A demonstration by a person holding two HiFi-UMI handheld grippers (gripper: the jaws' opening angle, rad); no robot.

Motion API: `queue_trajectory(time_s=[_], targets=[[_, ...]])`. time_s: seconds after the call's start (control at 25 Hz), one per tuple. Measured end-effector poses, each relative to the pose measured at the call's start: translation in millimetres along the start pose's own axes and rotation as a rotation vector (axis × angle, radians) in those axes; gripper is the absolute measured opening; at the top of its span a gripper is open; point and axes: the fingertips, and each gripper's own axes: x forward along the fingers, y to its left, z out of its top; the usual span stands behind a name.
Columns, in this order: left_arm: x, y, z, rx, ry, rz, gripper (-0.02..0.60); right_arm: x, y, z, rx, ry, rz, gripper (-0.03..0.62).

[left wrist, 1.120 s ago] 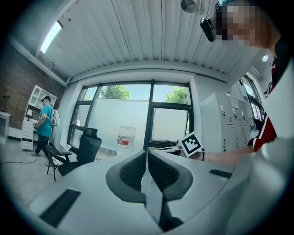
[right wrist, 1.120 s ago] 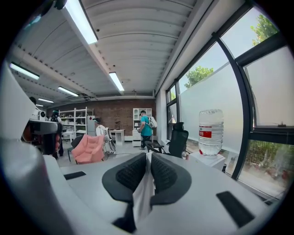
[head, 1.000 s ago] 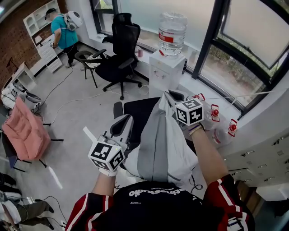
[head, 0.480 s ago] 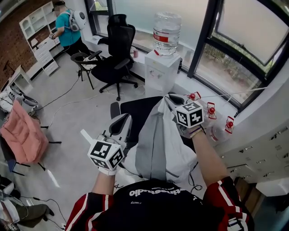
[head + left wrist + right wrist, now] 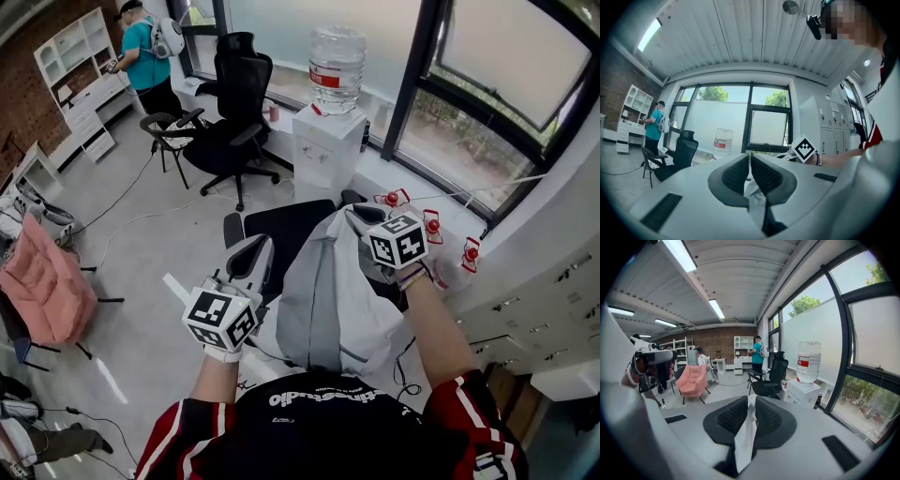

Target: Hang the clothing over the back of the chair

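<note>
The white-and-grey fabric garment (image 5: 330, 298) hangs spread between the two grippers, above and in front of a black upholstered chair (image 5: 281, 232) whose right side it covers. Whether the cloth rests on the chair back cannot be told.

The right gripper (image 5: 362, 217) holds the garment's upper edge. In the right gripper view its jaws are pressed together on a white strip of the garment (image 5: 745, 434) that trails down between them. The left gripper (image 5: 249, 259) sits lower, at the garment's left border. In the left gripper view its jaws are all but closed, pinching a pale fold of the garment (image 5: 755, 198).

Beyond the chair stand a white water dispenser topped by a clear plastic bottle (image 5: 336, 67) and a black mesh office chair (image 5: 231, 105). A person in a teal shirt (image 5: 146, 62) stands by white shelves (image 5: 73, 67). A pink padded armchair (image 5: 43, 291) stands well apart at the left. Red-capped bottles (image 5: 432, 226) line the window sill.
</note>
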Motion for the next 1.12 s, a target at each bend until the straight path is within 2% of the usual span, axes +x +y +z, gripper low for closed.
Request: queue_trajectory(time_s=[0.56, 0.76, 1.12], targets=[[-3, -23, 2, 0.01, -0.01, -0.029, 0.034, -56, 5, -8, -0.044, 0.064, 0.03, 0.072], [-4, -30, 2, 0.009, -0.014, -0.038, 0.034, -78, 4, 2, -0.03, -0.004, 0.004, 0.072], [-9, -36, 6, 0.014, -0.017, -0.037, 0.034, -93, 22, 12, -0.011, -0.105, 0.025, 0.072]])
